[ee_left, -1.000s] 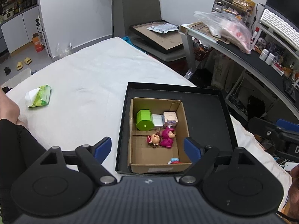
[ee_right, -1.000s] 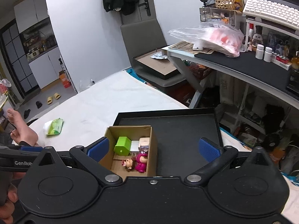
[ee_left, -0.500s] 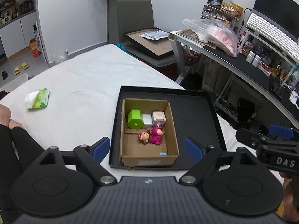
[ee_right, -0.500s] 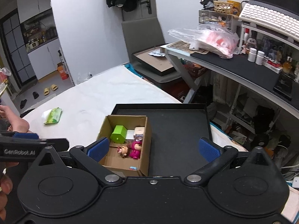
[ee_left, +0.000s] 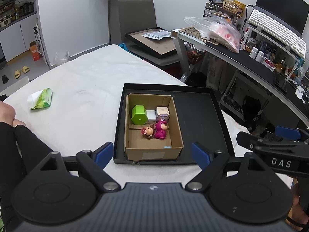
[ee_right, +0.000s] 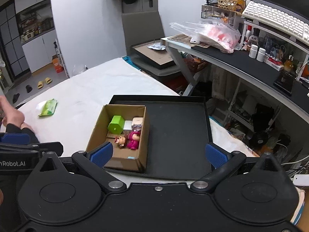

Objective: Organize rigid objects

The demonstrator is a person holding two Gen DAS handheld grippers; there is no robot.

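- A cardboard box [ee_left: 153, 152] stands open in the left part of a black tray [ee_left: 200, 116], on a white-covered bed [ee_left: 87, 81].
- At the box's far end sit a green block [ee_left: 139, 115] with a faceted face, a small white cube [ee_left: 151, 115] just beside it, and a pale toy [ee_left: 162, 113] with a purple patch.
- Nearer lie a magenta figure [ee_left: 160, 130] and a small tan figure [ee_left: 147, 132] with a red bow, touching each other; they are too small to make out further.
- A light-blue scrap [ee_left: 167, 146] lies at the box's near wall, mostly hidden by it.
- The left gripper [ee_left: 152, 152] hangs above the tray's near edge, jaws spread wide, nothing between the blue pads [ee_left: 104, 151].
- The right gripper [ee_right: 158, 153] is likewise wide open and empty; its left pad [ee_right: 101, 153] overlaps the box's near corner in its own view.
- From the left view the right gripper's side reads "DAS"; from the right view the left one's reads "nRobot.AI", the start cut off.
- A green pack [ee_left: 41, 98] lies well apart on the bed; its print is unreadable.
- A dark sleeve [ee_left: 25, 145] is cut off at the left edge.
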